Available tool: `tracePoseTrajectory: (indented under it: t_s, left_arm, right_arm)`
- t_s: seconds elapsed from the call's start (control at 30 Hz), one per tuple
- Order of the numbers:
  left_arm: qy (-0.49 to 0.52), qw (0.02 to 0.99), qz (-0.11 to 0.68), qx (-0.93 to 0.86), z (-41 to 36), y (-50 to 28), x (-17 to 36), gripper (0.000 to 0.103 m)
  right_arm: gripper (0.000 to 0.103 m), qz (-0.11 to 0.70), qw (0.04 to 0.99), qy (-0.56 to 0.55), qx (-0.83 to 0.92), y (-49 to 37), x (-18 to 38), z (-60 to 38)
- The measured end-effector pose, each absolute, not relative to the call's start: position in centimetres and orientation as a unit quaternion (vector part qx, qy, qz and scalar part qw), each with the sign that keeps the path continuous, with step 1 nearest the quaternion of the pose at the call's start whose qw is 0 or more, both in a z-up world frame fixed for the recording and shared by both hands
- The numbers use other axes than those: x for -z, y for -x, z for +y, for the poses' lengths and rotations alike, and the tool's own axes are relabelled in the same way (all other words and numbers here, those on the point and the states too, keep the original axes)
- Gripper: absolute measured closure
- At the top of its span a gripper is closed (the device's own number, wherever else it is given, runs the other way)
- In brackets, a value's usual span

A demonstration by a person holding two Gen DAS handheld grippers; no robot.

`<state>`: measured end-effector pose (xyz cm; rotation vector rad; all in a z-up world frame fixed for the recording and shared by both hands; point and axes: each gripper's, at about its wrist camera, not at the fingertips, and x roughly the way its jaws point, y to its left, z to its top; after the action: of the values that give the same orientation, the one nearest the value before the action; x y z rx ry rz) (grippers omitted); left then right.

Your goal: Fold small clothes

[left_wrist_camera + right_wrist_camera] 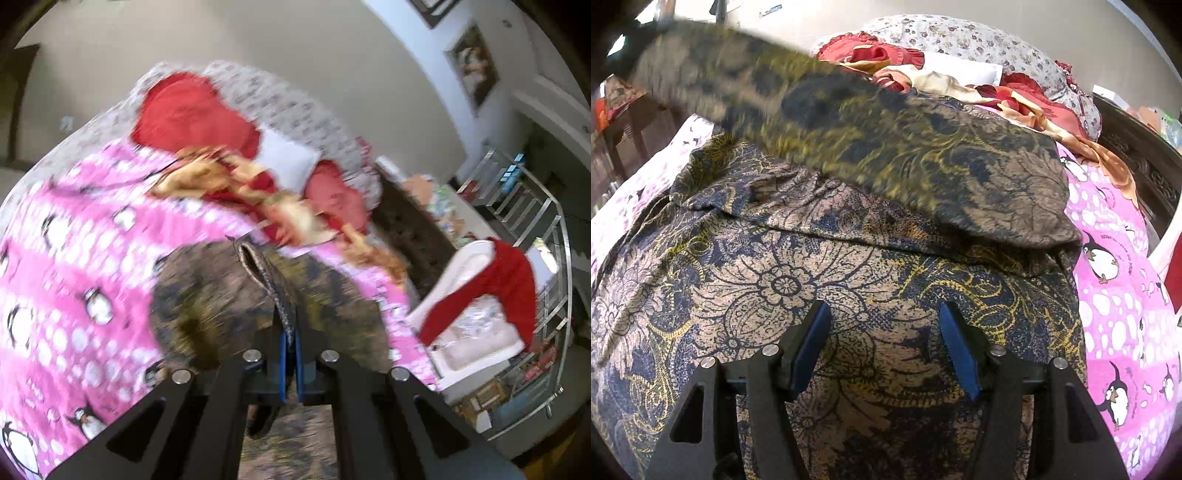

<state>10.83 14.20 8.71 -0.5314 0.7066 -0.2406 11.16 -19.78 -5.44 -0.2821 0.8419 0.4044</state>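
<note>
A floral garment in navy, tan and yellow (798,280) lies spread on a pink penguin-print blanket (1115,258). My left gripper (291,332) is shut on an edge of this garment (266,273) and holds it lifted; the view is blurred by motion. In the right wrist view a lifted flap of the garment (886,140) stretches across the upper frame, blurred. My right gripper (882,328) is open and empty, just above the flat part of the garment.
Red and cream clothes (258,184) and red pillows (188,110) lie at the head of the bed, with a white pillow (288,158). A white chair with a red garment (509,280) and a metal shelf (535,206) stand beside the bed.
</note>
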Motion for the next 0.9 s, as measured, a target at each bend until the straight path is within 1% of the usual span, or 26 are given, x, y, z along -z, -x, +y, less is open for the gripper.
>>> tracePoseTrajectory:
  t_s: [0.17,0.27,0.3,0.37,0.43,0.5,0.53,0.57,0.67,0.73,0.77,0.8,0.9]
  left_arm:
    - [0.224,0.883,0.408,0.065,14.3,-12.9,-1.9,0.1]
    - [0.2,0.876,0.438,0.029,14.5,-13.6,0.9,0.099]
    - [0.198,0.874,0.442,0.021,14.7,-13.7,1.6,0.098]
    - [0.202,0.875,0.44,0.015,15.1,-13.4,1.9,0.093]
    - [0.19,0.886,0.424,0.002,15.0,-12.6,1.3,0.091]
    - [0.168,0.903,0.395,-0.006,14.4,-11.7,0.1,0.082]
    - [0.16,0.909,0.384,-0.013,14.1,-11.4,-0.3,0.074]
    - [0.153,0.915,0.373,-0.022,13.8,-11.1,-0.7,0.071]
    - [0.153,0.924,0.349,-0.037,12.8,-10.5,-1.0,0.071]
    - [0.143,0.927,0.346,-0.031,11.6,-10.5,-0.7,0.071]
    - [0.13,0.929,0.346,-0.027,11.0,-10.7,-0.4,0.071]
    - [0.116,0.928,0.351,-0.029,10.5,-10.9,0.1,0.071]
    - [0.13,0.915,0.38,-0.047,10.7,-12.0,1.9,0.071]
  right_arm:
    - [0.056,0.405,0.883,0.135,-0.194,-11.2,5.4,-19.8]
    - [0.056,0.405,0.883,0.136,-0.194,-11.2,5.4,-19.7]
    - [0.054,0.405,0.883,0.136,-0.194,-11.2,5.4,-19.7]
    - [0.053,0.404,0.883,0.139,-0.192,-11.1,5.4,-19.7]
    - [0.052,0.407,0.883,0.135,-0.193,-11.2,5.4,-19.8]
    - [0.051,0.411,0.881,0.128,-0.196,-11.3,5.4,-20.0]
    - [0.051,0.414,0.879,0.124,-0.199,-11.5,5.4,-20.1]
    - [0.049,0.416,0.879,0.121,-0.202,-11.5,5.4,-20.2]
    - [0.048,0.418,0.877,0.117,-0.206,-11.5,5.3,-20.2]
    - [0.051,0.428,0.87,0.111,-0.218,-11.3,4.7,-19.9]
    - [0.063,0.434,0.865,0.102,-0.231,-11.2,4.2,-19.8]
    - [0.078,0.428,0.865,0.087,-0.249,-11.2,3.1,-19.7]
    - [0.08,0.371,0.899,0.106,-0.207,-11.9,-0.4,-19.1]
